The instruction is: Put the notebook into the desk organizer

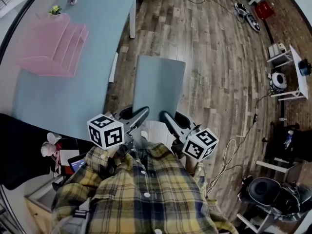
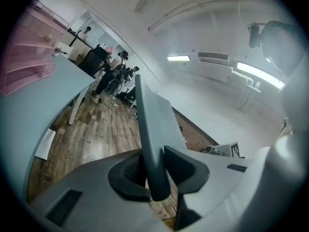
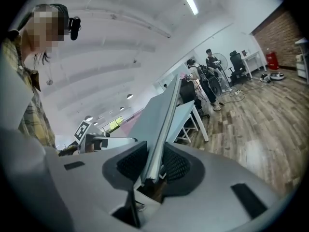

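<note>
A grey-blue notebook (image 1: 158, 84) hangs in the air over the wooden floor, just right of the light blue table (image 1: 92, 33). Both grippers pinch its near edge. My left gripper (image 1: 144, 112) is shut on the near left corner, and the right gripper (image 1: 165, 116) is shut on the near right corner. In the left gripper view the notebook (image 2: 154, 124) stands edge-on between the pads of the left gripper (image 2: 157, 178). The right gripper view shows the notebook (image 3: 161, 115) clamped edge-on in the right gripper (image 3: 153, 170). The pink desk organizer (image 1: 56, 45) stands on the table to the left, apart from the notebook.
Small items (image 1: 55, 9) lie at the table's far end behind the organizer. White racks (image 1: 287, 67), a red box (image 1: 265, 9), cables and a chair (image 1: 268, 191) occupy the floor at the right. People (image 3: 212, 66) stand far off by desks.
</note>
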Tool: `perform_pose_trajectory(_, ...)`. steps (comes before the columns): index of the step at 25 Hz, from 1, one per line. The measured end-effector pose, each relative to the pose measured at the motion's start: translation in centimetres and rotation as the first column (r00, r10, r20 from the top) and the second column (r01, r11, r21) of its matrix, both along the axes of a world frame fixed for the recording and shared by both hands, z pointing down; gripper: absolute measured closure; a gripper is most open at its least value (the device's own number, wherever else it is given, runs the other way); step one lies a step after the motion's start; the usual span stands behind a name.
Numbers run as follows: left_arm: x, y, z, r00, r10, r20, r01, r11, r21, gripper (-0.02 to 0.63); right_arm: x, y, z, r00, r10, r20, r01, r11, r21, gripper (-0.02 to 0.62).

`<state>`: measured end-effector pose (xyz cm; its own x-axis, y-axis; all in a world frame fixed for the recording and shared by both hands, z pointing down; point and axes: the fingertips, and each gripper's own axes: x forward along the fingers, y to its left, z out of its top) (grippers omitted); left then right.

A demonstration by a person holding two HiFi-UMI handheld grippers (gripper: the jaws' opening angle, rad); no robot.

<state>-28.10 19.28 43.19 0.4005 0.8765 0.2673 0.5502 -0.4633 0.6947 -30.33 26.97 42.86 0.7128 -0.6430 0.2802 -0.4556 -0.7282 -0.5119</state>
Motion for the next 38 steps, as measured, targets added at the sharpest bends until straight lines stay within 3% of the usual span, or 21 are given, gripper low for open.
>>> perform_pose_trajectory(6,4.6,0.1,1.0,1.000,-0.029,0.010,0.029,1.000,0.005,0.514,4.9,0.2,0.9,1.000,-0.013,0.023,0.013,1.000,0.014,0.508)
perform_pose_trajectory(15,14.7,-0.5,-0.2,0.997,-0.082,0.005,0.082,0.997,-0.009,0.514,15.4,-0.3,-0.3,0.998,-0.060,0.009,0.060,0.998,0.013,0.506)
perform_pose_trajectory(26,25.1,-6.2,-0.5,0.978,-0.210,0.008,0.210,0.978,-0.015,0.512,26.7,-5.9,-0.5,0.983,-0.181,0.012,0.181,0.983,0.012,0.506)
perform_pose_trajectory(38,28.1,-13.7,-0.5,0.925,-0.380,0.017,0.381,0.924,-0.041,0.512,31.2,-13.3,-0.8,0.940,-0.340,0.013,0.340,0.940,-0.007,0.505)
